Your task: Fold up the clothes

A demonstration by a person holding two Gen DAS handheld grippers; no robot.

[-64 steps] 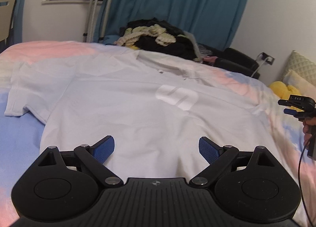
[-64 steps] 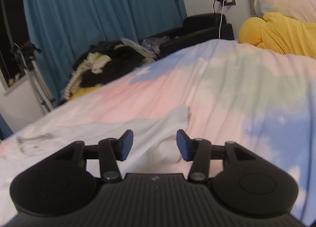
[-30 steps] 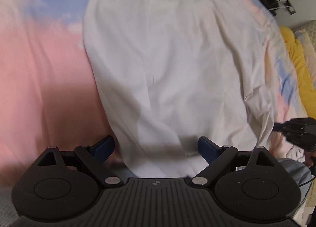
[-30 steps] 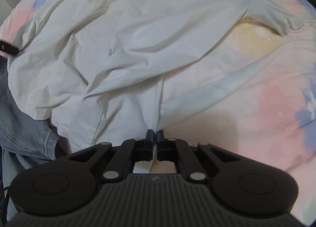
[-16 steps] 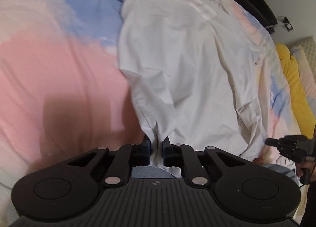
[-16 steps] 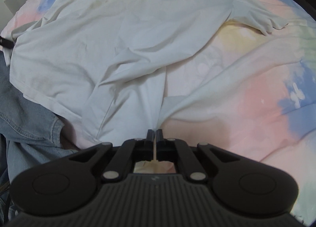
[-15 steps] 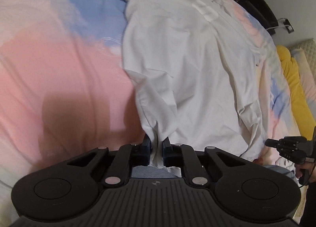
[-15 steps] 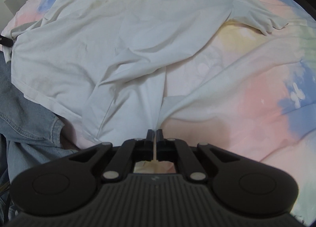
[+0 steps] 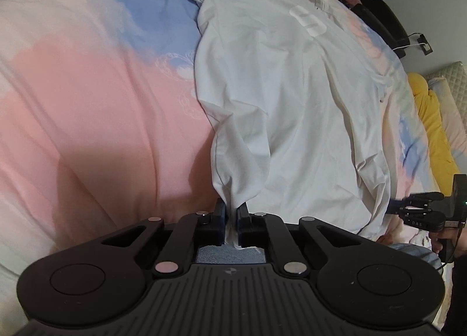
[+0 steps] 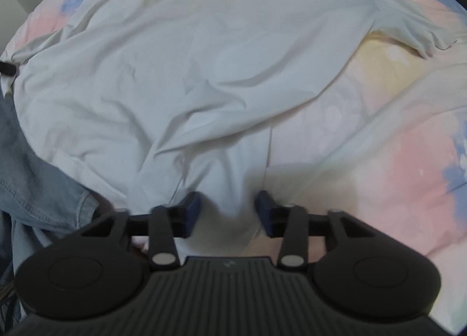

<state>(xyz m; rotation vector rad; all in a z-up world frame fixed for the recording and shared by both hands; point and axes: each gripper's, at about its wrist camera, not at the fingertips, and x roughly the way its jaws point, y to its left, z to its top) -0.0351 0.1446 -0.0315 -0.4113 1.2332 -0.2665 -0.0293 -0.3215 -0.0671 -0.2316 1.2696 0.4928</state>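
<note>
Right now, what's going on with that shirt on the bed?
A person is folding a white shirt that lies spread on a pastel bed cover, using a handheld gripper in each hand. The left gripper is shut on one bottom corner of the shirt, bunching the cloth there. The right gripper is at the other bottom corner with its jaws apart; the cloth lies between them but is not pinched.

Blk grippers (image 9: 231, 213), blue-padded fingers (image 10: 192, 209)

Right hand-held gripper (image 10: 227, 213) motion-blurred; shirt (image 10: 204, 73) collar cut off by top edge.
</note>
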